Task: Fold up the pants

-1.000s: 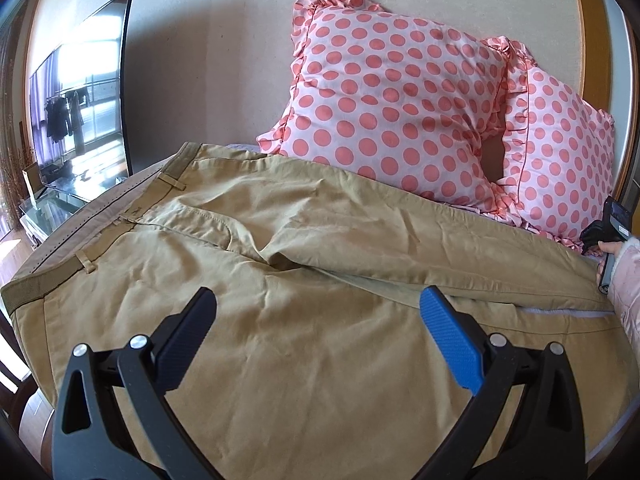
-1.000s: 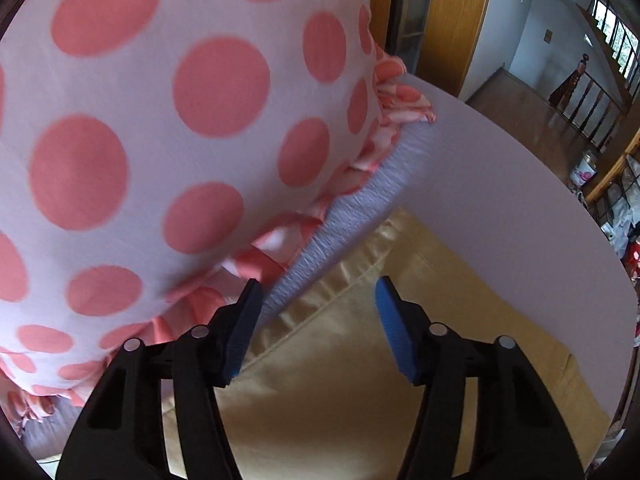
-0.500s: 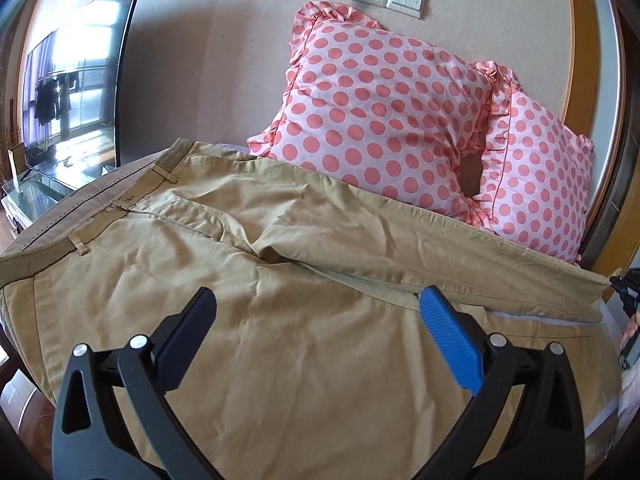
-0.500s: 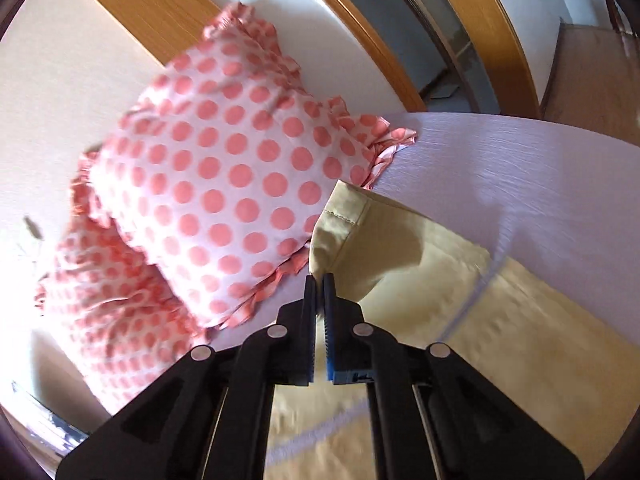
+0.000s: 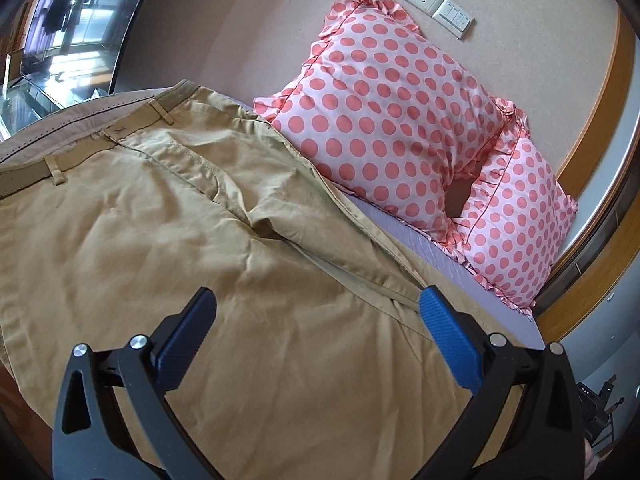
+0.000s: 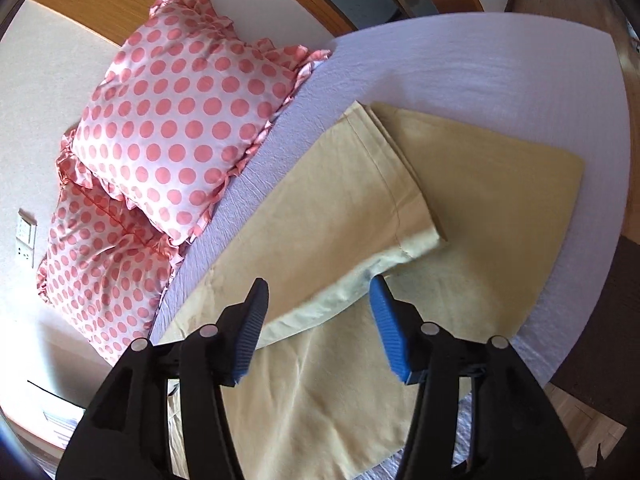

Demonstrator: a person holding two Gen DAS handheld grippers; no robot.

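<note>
Since half a second ago the right tool [image 6: 316,316] has released the leg cuff [image 6: 384,184] and spread wide; left tool [image 5: 316,328] hovers open above the pants [image 5: 168,232] on the bed [image 6: 460,64]. Regrip both cuffs together, aligned.

Lilac bed [image 6: 460,68]: khaki pants [image 5: 208,264], dotted pillows [image 5: 384,120].

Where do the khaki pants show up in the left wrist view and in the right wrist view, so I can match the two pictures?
Left wrist: the khaki pants fill the lower left and centre, waistband at upper left.
Right wrist: the khaki pants run from bottom centre to centre right, leg hems at upper centre.
Shared landmark: the polka-dot pillows beside the pants.
</note>
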